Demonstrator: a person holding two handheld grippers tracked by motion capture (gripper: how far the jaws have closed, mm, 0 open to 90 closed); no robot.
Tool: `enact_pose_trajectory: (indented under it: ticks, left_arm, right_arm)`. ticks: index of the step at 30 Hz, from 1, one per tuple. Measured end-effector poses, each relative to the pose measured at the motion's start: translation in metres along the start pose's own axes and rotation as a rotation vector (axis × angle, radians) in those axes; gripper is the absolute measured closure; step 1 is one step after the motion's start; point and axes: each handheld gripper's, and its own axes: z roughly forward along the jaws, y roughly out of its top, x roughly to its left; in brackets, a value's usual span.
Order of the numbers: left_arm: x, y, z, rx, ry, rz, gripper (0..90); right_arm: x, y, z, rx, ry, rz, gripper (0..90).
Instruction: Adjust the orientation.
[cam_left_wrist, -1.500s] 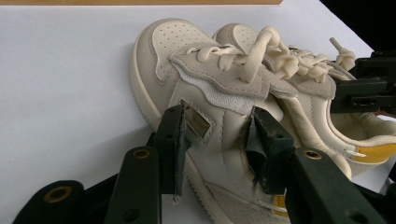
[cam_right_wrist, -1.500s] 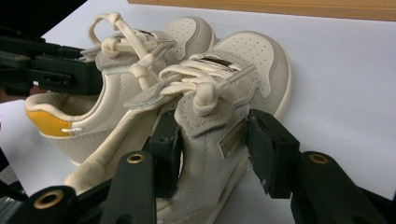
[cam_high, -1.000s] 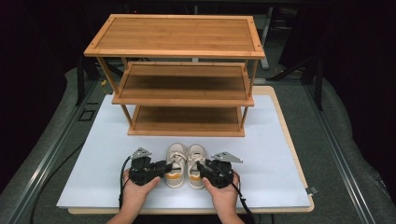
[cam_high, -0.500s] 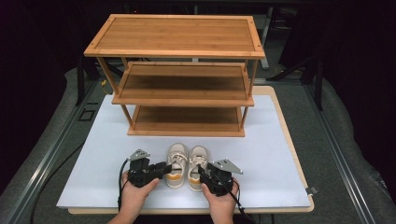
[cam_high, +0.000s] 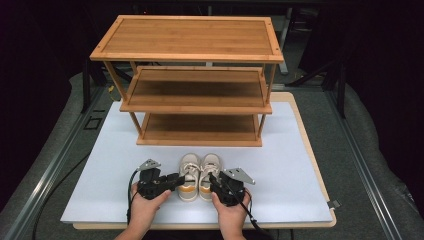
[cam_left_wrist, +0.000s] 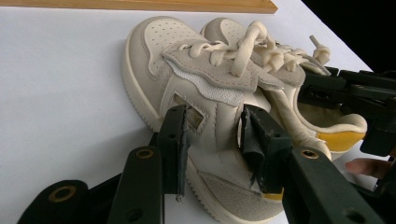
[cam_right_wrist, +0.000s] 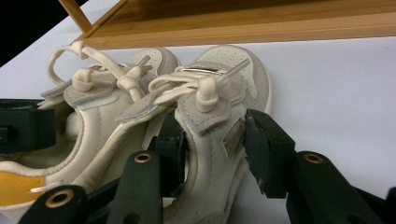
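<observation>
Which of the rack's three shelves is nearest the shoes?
The bottom shelf, just behind the shoes on the white board; the middle and top shelves sit higher.

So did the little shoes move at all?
No. The shoes sit in the same spot in front of the wooden rack, toes toward its bottom shelf.

The two shoes (cam_high: 199, 176) were cream, with greyish-beige suede patches at toe and lace flaps, cream laces, tiny punched dots over the toes and yellow heel linings. Behind the shoes, the shelf rack (cam_high: 192, 75) was warm honey-brown striped wood. The tabletop (cam_high: 300, 165) was pale bluish white with a light wooden edge. Both grippers, left (cam_high: 177, 181) and right (cam_high: 214, 181), were black, with brass-coloured rivets and grey plates.
</observation>
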Motion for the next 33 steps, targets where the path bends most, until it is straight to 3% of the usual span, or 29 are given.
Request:
enact_pose_trajectory:
  ticks: [11, 14, 22, 25, 33]
  left_arm:
    - [0.004, 0.008, 0.008, -0.005, 0.006, -0.002, 61.0]
    - [0.005, 0.008, 0.007, 0.002, 0.005, -0.003, 60.0]
    - [0.007, 0.006, 0.004, -0.015, -0.003, 0.016, 53.8]
    - [0.007, 0.005, 0.005, -0.027, 0.001, 0.013, 51.3]
    - [0.005, 0.002, 0.009, -0.054, 0.027, 0.006, 49.8]
  right_arm:
    - [-0.005, 0.012, 0.01, 0.028, 0.012, -0.002, 57.2]
    - [-0.008, 0.013, 0.009, 0.036, 0.036, 0.01, 48.8]
    - [-0.015, 0.017, -0.003, 0.044, 0.123, -0.011, 47.9]
    - [-0.015, 0.015, -0.007, 0.03, 0.13, -0.032, 48.7]
    - [-0.018, 0.014, -0.001, 0.048, 0.157, 0.03, 49.4]
